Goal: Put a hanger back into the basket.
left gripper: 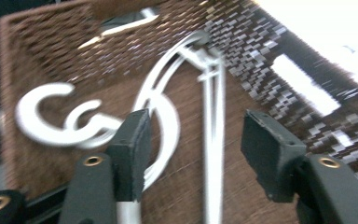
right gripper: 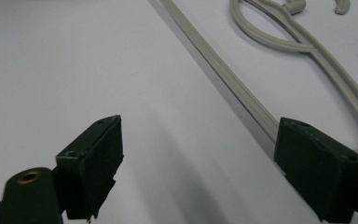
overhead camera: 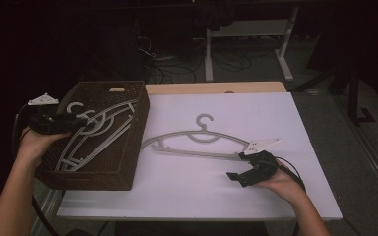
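Note:
A dark brown wicker basket (overhead camera: 133, 142) stands on the left of the white table (overhead camera: 202, 196) and holds several pale grey hangers (overhead camera: 98, 129). My left gripper (overhead camera: 78, 124) reaches in over the basket's left rim. In the left gripper view it (left gripper: 200, 154) is open above the hangers (left gripper: 163, 107), and one curved arm passes behind the left finger (left gripper: 133, 147). Another grey hanger (overhead camera: 197, 140) lies flat mid-table, hook pointing away. My right gripper (overhead camera: 237, 166) is open just in front of that hanger's right end. In the right gripper view it (right gripper: 207, 170) hovers over bare table with the hanger's bar (right gripper: 223, 74) ahead.
The basket (left gripper: 261, 51) overhangs the table's left front corner. A wooden strip (overhead camera: 216, 87) runs along the table's far edge. Behind it, on the dark floor, are a white desk frame (overhead camera: 285, 54) and loose cables (overhead camera: 177, 69).

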The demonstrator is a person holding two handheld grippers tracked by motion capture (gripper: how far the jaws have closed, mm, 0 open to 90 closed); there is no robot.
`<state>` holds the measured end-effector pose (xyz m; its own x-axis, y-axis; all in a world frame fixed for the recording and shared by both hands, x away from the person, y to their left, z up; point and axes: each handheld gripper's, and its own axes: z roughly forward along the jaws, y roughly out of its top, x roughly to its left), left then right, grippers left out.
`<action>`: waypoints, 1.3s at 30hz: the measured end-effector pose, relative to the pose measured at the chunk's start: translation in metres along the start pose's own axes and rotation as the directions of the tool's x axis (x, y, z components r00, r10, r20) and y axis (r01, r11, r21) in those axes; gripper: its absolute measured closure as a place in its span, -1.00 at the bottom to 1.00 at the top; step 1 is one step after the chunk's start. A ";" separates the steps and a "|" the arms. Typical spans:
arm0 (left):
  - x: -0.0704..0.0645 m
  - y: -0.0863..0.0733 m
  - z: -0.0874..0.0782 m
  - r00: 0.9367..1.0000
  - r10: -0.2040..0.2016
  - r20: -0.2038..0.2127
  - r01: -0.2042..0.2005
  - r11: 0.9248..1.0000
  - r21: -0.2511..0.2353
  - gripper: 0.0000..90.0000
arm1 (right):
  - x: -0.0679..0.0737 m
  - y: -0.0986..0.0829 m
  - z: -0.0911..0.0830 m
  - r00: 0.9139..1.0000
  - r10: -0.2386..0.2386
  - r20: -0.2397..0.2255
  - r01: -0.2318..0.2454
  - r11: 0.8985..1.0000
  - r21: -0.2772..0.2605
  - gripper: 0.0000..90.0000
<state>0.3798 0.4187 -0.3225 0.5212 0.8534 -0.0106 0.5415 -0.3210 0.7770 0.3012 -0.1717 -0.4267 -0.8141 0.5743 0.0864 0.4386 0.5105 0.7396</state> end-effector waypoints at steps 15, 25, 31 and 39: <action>-0.078 0.046 0.021 0.968 0.079 0.240 -0.060 0.994 -0.087 -0.46 | -0.002 0.005 -0.006 1.000 0.007 0.010 -0.006 1.000 -0.020 -0.67; -0.131 0.060 0.049 0.916 0.149 0.372 -0.110 0.986 -0.123 -0.79 | -0.004 0.013 -0.011 1.000 0.017 0.016 -0.017 0.999 -0.036 -0.67; -0.163 0.061 0.069 0.887 0.177 0.427 -0.132 0.982 -0.132 -0.99 | -0.006 0.018 -0.014 1.000 0.018 0.017 -0.017 0.999 -0.048 -0.67; -0.199 0.055 0.092 0.858 0.213 0.468 -0.163 0.976 -0.144 -1.00 | -0.008 0.025 -0.013 1.000 0.019 0.022 -0.018 0.998 -0.053 -0.67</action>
<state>0.3668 0.1929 -0.3357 0.8710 0.4713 -0.1385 0.3482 -0.3934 0.8509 0.3135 -0.1719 -0.3999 -0.7971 0.5978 0.0855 0.4321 0.4657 0.7722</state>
